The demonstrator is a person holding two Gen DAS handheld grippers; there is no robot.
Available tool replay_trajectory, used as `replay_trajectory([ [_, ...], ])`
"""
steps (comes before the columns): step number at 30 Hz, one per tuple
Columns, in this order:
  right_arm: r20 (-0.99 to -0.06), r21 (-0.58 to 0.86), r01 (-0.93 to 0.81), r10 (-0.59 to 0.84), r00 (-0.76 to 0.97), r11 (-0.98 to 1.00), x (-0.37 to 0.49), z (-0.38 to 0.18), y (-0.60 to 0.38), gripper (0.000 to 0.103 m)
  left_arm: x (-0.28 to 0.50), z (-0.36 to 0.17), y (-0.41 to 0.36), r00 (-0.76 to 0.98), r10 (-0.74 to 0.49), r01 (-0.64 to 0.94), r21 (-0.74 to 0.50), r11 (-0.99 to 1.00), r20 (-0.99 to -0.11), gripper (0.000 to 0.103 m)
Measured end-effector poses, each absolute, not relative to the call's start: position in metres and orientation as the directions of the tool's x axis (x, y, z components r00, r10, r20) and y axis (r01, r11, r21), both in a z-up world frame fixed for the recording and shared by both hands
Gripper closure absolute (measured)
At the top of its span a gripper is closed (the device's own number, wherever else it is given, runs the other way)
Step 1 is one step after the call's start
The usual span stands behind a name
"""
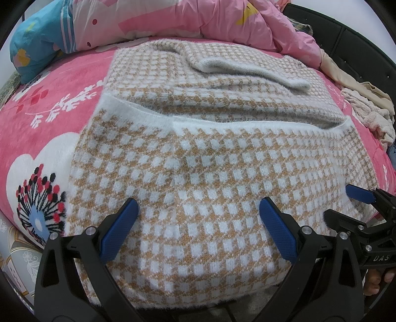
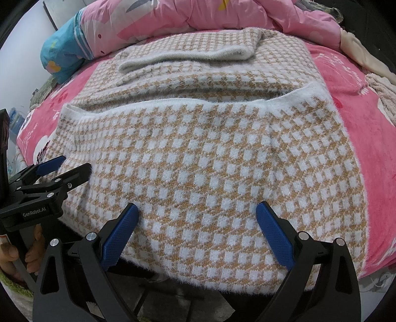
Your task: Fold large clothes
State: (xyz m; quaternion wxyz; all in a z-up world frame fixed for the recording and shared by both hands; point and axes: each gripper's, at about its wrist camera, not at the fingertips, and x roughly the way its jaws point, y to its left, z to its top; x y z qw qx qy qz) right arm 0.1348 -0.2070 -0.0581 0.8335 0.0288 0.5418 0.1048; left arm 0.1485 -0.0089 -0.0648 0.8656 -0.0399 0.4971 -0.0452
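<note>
Folding under way, judging by the layers: checked sweater (image 1: 198, 173) lying across the pink bed (image 1: 49, 104), near part already doubled over the far part, a white hem band crossing the middle and one sleeve lying flat across the far panel.

Going left to right: left claw (image 1: 198, 228) hovering over the near left of the sweater, released, blue pads spread wide, gripping nothing. Right claw (image 2: 198, 228) hovering over the near right, likewise released and empty.

Next move probably calling for both claws dropping to the near edge, clenching on the near corners, then lifting and carrying them far for another fold, keeping the edge level.

Counting: one sweater, two claws, one pink quilt (image 1: 198, 17) heaped far, one blue pillow (image 1: 37, 44) far left.
</note>
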Motion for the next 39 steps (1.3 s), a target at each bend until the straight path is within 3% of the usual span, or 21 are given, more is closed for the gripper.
replay_trajectory([
  [39,-0.898,0.161,-0.144,0.206,0.388,0.976,0.1344,-0.0583,-0.206,0.009,0.1503,-0.0658,-0.0067,0.496,-0.121,0.04,-0.116,0.992,-0.86,0.008],
])
